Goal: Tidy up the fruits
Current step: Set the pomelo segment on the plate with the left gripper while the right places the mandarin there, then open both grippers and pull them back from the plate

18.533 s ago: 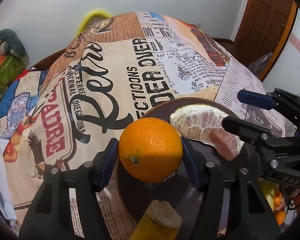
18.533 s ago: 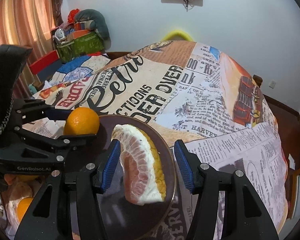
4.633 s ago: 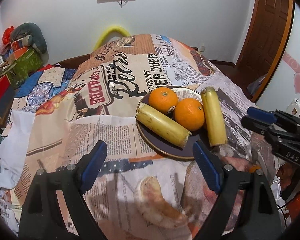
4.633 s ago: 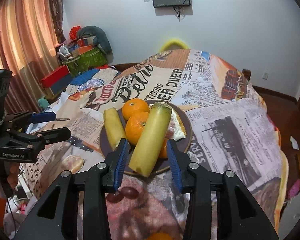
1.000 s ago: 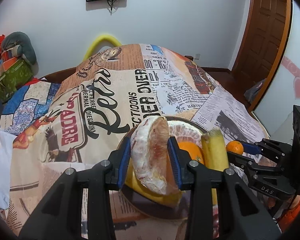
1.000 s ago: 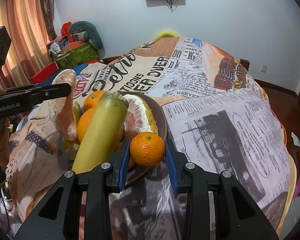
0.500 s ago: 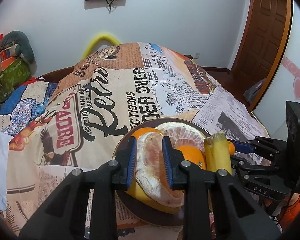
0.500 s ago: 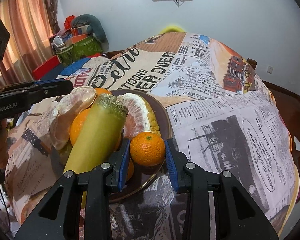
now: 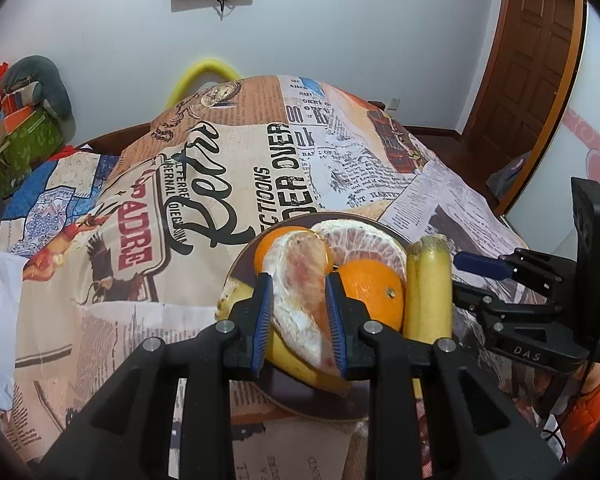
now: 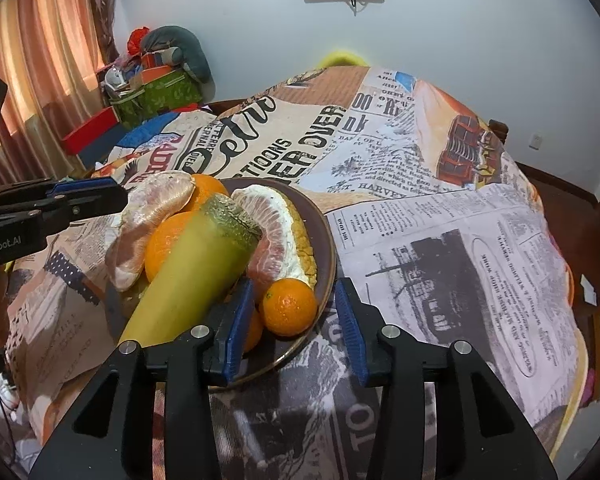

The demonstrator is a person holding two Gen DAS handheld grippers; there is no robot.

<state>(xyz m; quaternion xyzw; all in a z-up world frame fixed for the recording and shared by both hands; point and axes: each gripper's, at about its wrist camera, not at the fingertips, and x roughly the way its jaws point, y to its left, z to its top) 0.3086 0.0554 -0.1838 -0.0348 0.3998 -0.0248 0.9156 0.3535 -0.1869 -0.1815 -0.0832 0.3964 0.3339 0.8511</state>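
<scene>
Placing step, near its end. Left gripper (image 9: 300, 316) was clamped on a peeled pomelo wedge (image 9: 300, 280), held over the oranges (image 9: 374, 292) on the brown plate (image 10: 320, 232). Right gripper (image 10: 292, 328) jaws were opening, pads clear of the small tangerine (image 10: 289, 306) at the plate's near rim. Next, likely: lower the wedge onto the pile, let go, and draw both tools back without nudging the banana (image 10: 196, 272).

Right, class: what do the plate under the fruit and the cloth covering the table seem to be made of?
Plate: probably glazed ceramic, though glass or plastic is possible; dark brown, glossy, with a thin rim catching light.
Cloth: looks like soft printed fabric with a matte finish; the newspaper pattern drapes and wrinkles over the edges.
</scene>
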